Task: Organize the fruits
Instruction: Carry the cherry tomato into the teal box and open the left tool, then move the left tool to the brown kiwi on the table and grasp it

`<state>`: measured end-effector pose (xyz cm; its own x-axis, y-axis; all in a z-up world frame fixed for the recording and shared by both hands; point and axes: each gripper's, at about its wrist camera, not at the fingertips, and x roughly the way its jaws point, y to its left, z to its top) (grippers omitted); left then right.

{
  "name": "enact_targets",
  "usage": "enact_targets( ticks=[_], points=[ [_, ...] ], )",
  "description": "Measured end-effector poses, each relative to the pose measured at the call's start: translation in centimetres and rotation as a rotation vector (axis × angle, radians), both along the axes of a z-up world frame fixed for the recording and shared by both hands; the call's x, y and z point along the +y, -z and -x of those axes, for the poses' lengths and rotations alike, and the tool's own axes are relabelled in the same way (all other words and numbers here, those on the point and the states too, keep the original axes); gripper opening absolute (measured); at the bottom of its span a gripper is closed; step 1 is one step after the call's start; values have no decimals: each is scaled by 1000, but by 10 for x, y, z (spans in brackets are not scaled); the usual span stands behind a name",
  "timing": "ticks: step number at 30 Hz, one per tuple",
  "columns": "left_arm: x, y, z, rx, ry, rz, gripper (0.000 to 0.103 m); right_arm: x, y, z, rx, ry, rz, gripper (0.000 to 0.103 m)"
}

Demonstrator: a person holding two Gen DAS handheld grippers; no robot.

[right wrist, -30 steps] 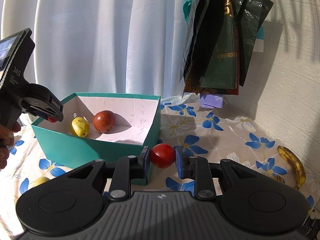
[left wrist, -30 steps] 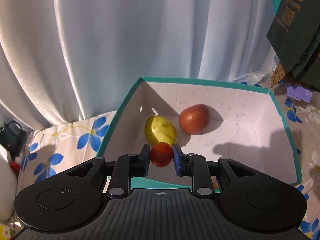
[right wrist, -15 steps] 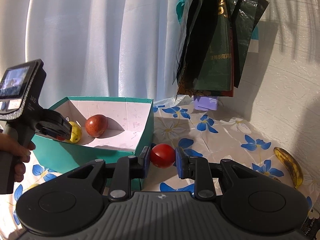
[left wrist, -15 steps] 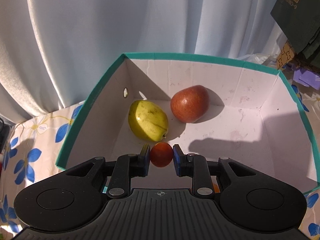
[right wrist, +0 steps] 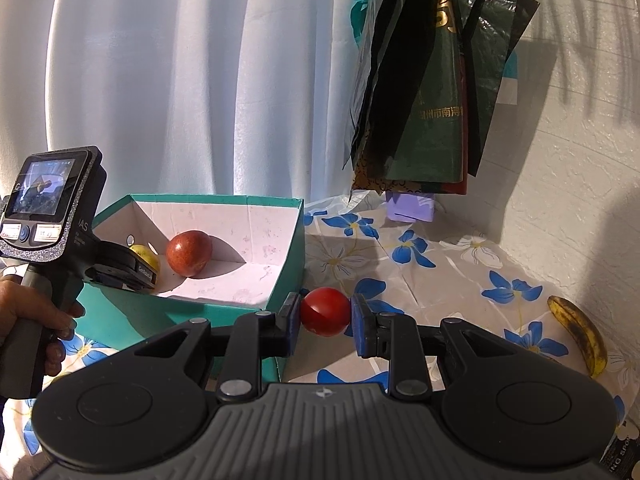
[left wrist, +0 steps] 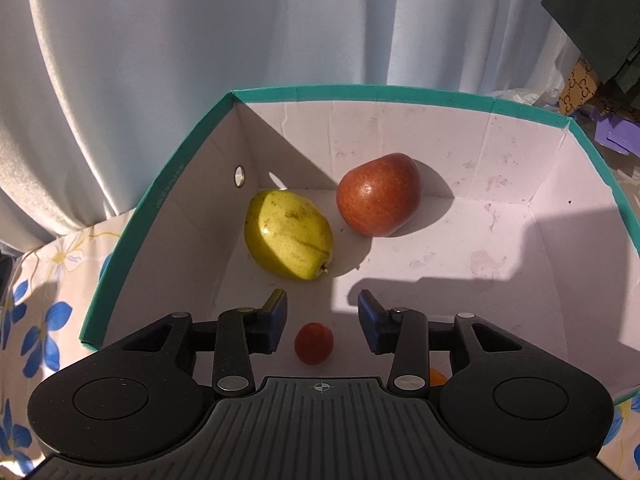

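A floral tablecloth (right wrist: 460, 280) is lying under the teal box (right wrist: 288, 248) by a white curtain (right wrist: 200, 80); the left gripper (left wrist: 322, 316) has just been opening over a small red fruit (left wrist: 314, 343), while the right gripper (right wrist: 325, 316) is clamping a tomato (right wrist: 325, 311).

The box (left wrist: 400, 94) looks like cardboard, matt teal outside, with a smudged white paper lining. The apple (left wrist: 379, 195) has glossy, speckled skin; the pear (left wrist: 288, 234), at its eight o'clock, is duller and scuffed. The tomato (right wrist: 325, 311) is smooth and shiny. The curtain (left wrist: 200, 40) is satiny cloth. The tablecloth (right wrist: 440, 272) seems glossy plastic. The wall (right wrist: 580, 160) is rough plaster. The gripper bodies are matt black plastic.
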<state>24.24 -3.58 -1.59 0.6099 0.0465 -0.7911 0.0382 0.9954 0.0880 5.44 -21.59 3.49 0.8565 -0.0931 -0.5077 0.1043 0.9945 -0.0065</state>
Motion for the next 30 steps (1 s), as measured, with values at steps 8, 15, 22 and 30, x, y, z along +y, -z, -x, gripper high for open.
enact_targets(
  ticks=[8,15,22,30],
  points=[
    [13,-40,30,-73,-37,23,99,3,-1,-5,-3,-15,15,26],
    [38,-67,73,-112,-102,37,101,12,1,-16,-10,-56,28,26],
    [63,-61,85,-68,-173,60,101,31,10,-40,-24,-120,51,26],
    [85,-55,99,-43,-218,80,101,42,31,-68,-2,-138,70,26]
  ],
)
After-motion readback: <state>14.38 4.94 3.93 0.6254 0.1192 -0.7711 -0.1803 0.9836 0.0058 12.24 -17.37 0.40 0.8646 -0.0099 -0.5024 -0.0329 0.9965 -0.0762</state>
